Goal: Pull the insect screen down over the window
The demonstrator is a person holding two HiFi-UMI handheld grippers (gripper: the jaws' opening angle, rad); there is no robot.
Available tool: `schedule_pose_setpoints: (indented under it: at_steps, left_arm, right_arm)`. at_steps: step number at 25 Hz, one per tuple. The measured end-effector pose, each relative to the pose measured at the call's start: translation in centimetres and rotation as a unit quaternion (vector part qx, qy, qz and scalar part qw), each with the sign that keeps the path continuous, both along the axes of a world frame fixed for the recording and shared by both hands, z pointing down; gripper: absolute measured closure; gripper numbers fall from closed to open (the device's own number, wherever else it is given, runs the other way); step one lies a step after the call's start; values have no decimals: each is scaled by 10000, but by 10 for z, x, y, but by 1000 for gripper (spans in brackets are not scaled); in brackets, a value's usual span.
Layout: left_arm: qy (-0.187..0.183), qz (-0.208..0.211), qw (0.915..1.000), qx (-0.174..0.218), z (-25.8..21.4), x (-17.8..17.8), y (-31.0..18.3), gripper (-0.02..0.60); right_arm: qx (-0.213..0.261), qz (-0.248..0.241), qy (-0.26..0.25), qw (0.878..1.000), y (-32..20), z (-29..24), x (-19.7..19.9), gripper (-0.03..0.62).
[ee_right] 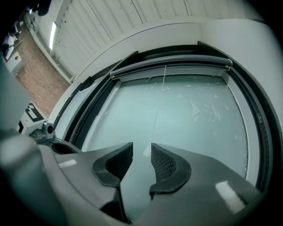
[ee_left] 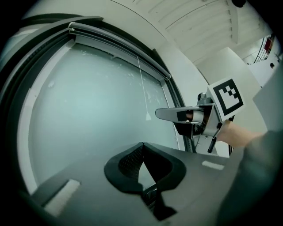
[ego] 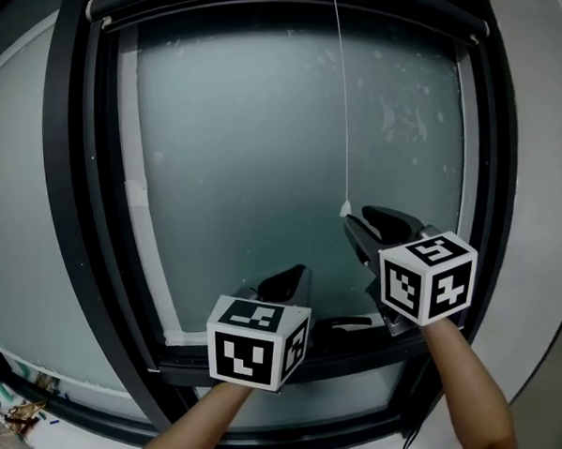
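Fingers of left gripper (ee_left: 141,145) closed, empty; right gripper (ee_right: 141,145) parted, cord toggle (ego: 345,209) just beyond tips.

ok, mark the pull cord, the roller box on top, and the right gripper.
pull cord (ego: 342,103), head view, mid-length of the string.
roller box (ee_right: 185,62), right gripper view, front face of the housing.
right gripper (ee_right: 142,146), right gripper view, gap midway between its fingertips.

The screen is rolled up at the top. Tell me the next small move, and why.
Probably ease the right tool forward onto the cord's white pull: its jaws stand apart, and the pull hangs at their tips, not yet gripped.
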State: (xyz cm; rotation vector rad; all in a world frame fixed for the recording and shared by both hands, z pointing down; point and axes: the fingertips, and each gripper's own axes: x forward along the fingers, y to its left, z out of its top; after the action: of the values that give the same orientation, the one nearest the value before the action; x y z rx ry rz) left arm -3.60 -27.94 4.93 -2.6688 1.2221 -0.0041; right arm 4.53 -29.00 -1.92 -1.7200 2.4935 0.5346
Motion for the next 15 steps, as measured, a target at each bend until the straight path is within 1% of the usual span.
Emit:
schedule_pose_setpoints:
  at_steps: [6, 12, 13, 14, 15]
  left_arm:
    - [58, -514, 9985, 154, -9, 15, -11, 565]
    - [127, -944, 9952, 205, -12, 21, -13, 565]
    - [136, -1005, 9946, 222, -13, 22, -13, 565]
    - [136, -1062, 9939, 248, -14, 24, -13, 565]
    - [130, -1113, 9933, 277, -15, 25, -13, 565]
  right_arm:
    - [-20, -482, 148, 9987, -32, -19, 8, 447]
    - [-196, -940, 121, 9953, -52, -31, 13, 444]
    - [-192, -983, 151, 9949, -53, -31, 14, 451]
    - [-174, -1021, 174, 9945, -53, -32, 16, 473]
    - [-142, -1054, 167, 9942, -53, -32, 19, 512]
